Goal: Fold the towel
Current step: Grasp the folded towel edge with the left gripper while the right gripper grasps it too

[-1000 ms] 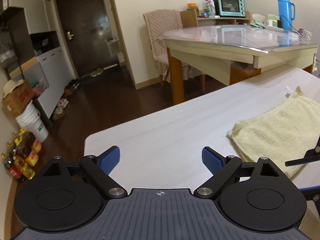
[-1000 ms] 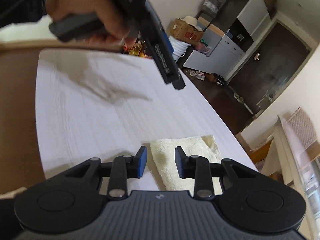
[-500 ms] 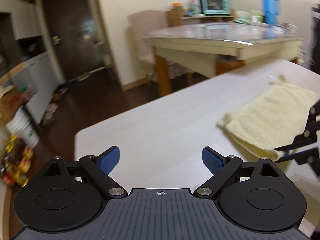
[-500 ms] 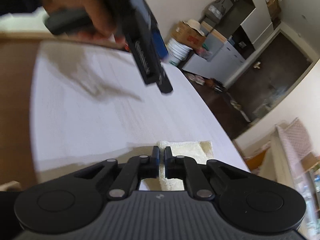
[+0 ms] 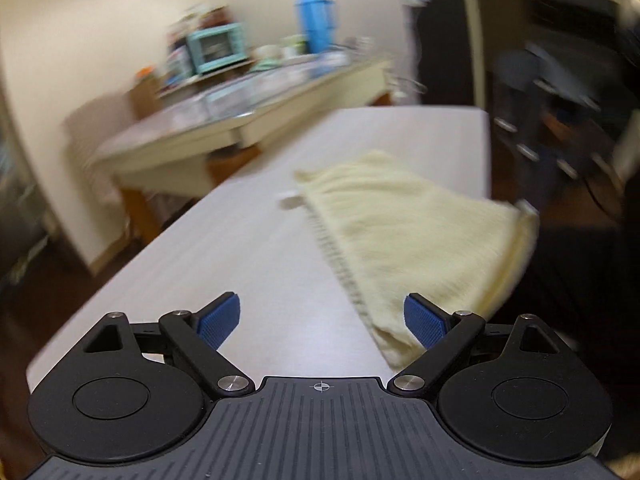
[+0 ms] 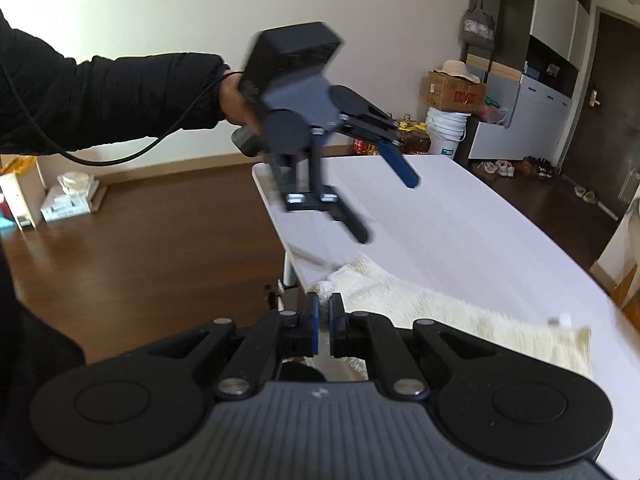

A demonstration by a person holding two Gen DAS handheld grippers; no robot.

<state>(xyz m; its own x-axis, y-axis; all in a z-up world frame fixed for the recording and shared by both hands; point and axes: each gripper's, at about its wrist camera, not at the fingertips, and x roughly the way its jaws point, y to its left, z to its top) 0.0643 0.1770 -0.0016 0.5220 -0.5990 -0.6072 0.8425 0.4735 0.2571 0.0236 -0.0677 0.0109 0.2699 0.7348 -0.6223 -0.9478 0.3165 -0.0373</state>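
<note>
A pale yellow towel (image 5: 404, 236) lies folded on the white table (image 5: 256, 256), near its front edge; it also shows in the right wrist view (image 6: 440, 312). My left gripper (image 5: 322, 318) is open and empty, hovering above the table with the towel's near corner by its right finger. The left gripper (image 6: 384, 200) also shows in the right wrist view, held in the air above the table. My right gripper (image 6: 323, 322) is shut on the towel's near corner at the table edge.
A second table (image 5: 240, 120) with a teal oven (image 5: 216, 46) and a blue flask (image 5: 314, 20) stands behind. The wooden floor (image 6: 152, 240) lies left of the white table. A box, a bucket and cabinets stand at the far end.
My right gripper closed on the towel's corner and swung round toward the table edge. My left gripper turned right, so the towel now lies ahead of it.
</note>
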